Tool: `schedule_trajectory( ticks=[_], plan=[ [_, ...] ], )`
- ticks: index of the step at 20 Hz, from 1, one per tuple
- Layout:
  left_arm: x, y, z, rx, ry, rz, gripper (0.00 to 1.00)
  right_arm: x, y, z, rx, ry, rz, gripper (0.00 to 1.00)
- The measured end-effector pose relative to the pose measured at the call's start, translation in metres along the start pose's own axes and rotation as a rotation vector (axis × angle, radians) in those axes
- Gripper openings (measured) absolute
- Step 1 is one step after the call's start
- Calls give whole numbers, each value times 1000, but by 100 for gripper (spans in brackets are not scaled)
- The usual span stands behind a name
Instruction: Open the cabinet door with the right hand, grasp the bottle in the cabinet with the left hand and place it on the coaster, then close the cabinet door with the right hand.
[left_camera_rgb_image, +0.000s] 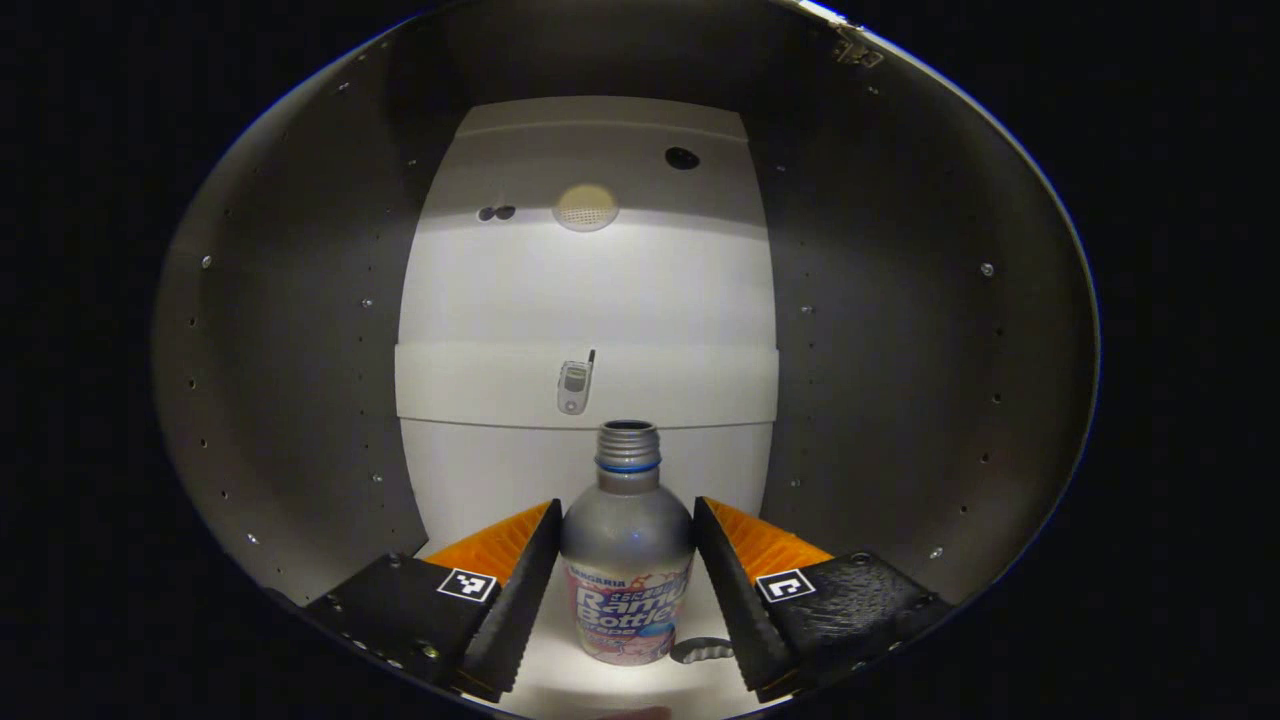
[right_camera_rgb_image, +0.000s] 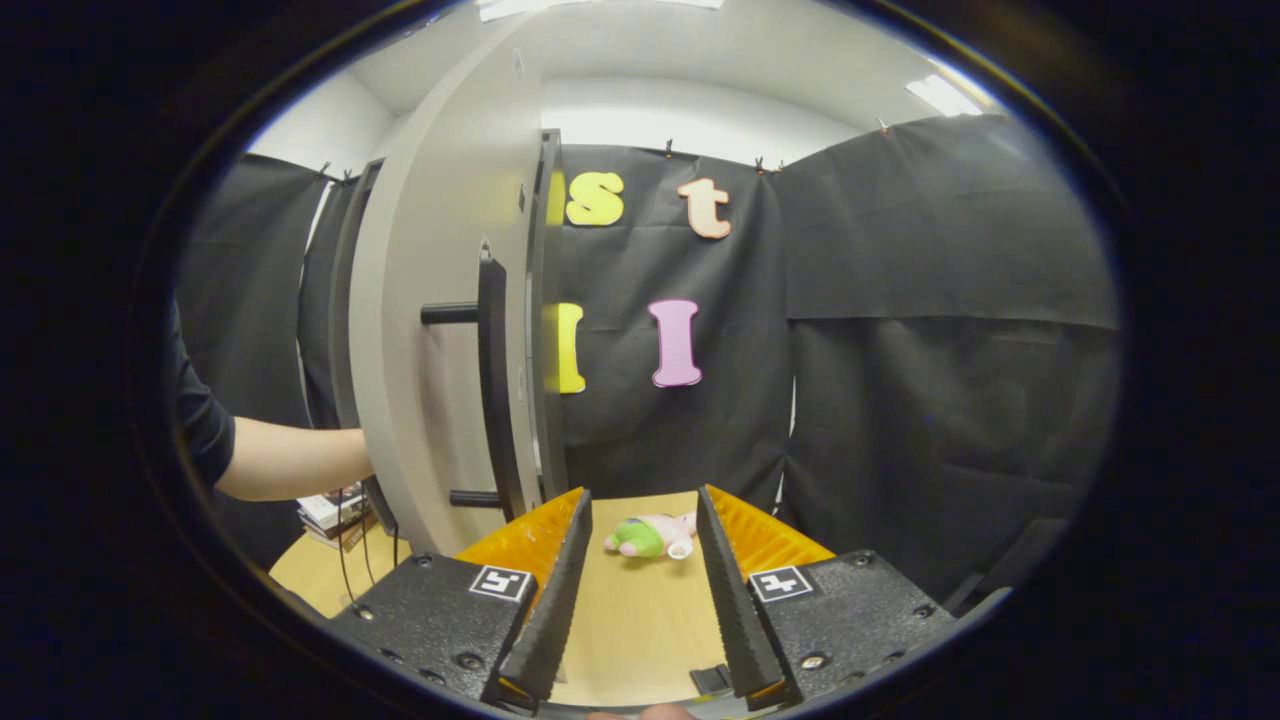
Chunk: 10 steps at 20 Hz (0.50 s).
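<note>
Inside the cabinet (left_camera_rgb_image: 300, 330), through the left gripper view, we see the left gripper (left_camera_rgb_image: 627, 580) reaching in with its two fingers set either side of a bottle (left_camera_rgb_image: 627, 560). The bottle stands upright on the cabinet's pale floor (left_camera_rgb_image: 560, 680), uncapped, its threaded neck pointing up. Each finger lies right against the bottle's body, yet we cannot tell whether they are pressing on it or only just beside it. Dark side walls curve around us, and the pale back panel (left_camera_rgb_image: 590, 290) carries a small grey device (left_camera_rgb_image: 573, 387) fixed near its middle, above the bottle's neck.

Turning to the right gripper view, we see the right gripper (right_camera_rgb_image: 640, 590) with its fingers spread apart and nothing between them, held above a wooden bench (right_camera_rgb_image: 630, 620). To its left the grey cabinet door (right_camera_rgb_image: 440, 330) stands swung open, edge toward us, with a dark bar handle (right_camera_rgb_image: 492, 390) on its face. A person's forearm (right_camera_rgb_image: 290, 458) reaches behind the door from the left. Farther along the bench, seen between the fingers, lies a small pink and green soft toy (right_camera_rgb_image: 650, 535).
</note>
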<state>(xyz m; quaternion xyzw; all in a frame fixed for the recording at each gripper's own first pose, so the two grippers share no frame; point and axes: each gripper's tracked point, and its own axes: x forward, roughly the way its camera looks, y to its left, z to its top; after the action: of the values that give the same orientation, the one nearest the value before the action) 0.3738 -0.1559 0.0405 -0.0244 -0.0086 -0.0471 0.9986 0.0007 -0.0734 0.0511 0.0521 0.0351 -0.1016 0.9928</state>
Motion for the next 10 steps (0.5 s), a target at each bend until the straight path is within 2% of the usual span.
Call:
schedule_trajectory(
  ticks=[5, 8, 10],
  plan=[
    [-7, 9, 1, 28, 5, 42, 71, 4, 2, 0, -11, 1, 7, 65],
    [-33, 7, 10, 8, -24, 32, 71, 4, 3, 3, -21, -11, 14, 65],
    [-59, -1, 18, -5, -47, 0, 71, 5, 5, 1, -18, -10, 25, 65]
  ],
)
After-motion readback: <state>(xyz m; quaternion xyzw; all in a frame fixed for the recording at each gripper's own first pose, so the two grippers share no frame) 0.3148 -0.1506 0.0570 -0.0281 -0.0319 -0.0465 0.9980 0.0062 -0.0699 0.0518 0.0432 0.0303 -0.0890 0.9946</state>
